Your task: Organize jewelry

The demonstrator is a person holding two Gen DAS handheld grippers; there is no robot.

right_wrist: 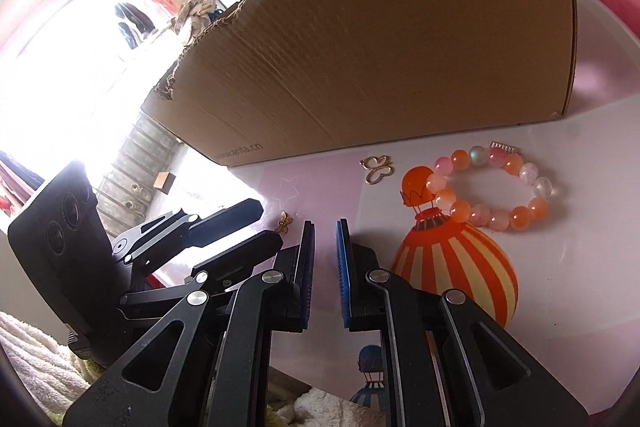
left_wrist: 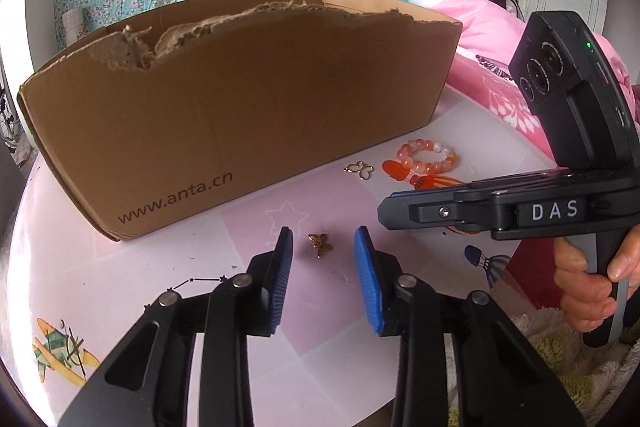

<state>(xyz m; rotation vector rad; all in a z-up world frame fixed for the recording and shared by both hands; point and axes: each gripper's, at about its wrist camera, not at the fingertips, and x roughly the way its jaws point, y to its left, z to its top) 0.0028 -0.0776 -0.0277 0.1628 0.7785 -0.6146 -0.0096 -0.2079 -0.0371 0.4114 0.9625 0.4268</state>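
Note:
A small bronze butterfly charm (left_wrist: 320, 245) (right_wrist: 285, 221) lies on the pink table between the blue pads of my left gripper (left_wrist: 322, 234). The jaws stand open on either side of it and do not touch it. A gold outline butterfly charm (left_wrist: 359, 170) (right_wrist: 376, 167) and an orange-and-pink bead bracelet (left_wrist: 428, 157) (right_wrist: 496, 187) lie further right, near the box. My right gripper (right_wrist: 325, 225) hovers beside the left one with its pads nearly together and nothing between them. The left wrist view shows it side-on, held by a hand (left_wrist: 592, 291).
A torn brown cardboard box (left_wrist: 240, 99) (right_wrist: 380, 47) stands on the table right behind the jewelry. The table cover shows printed balloons (right_wrist: 452, 259) and a printed plane (left_wrist: 60, 351). A pink quilt (left_wrist: 492, 27) and a person lie beyond the box. A fluffy rug is at the near edge.

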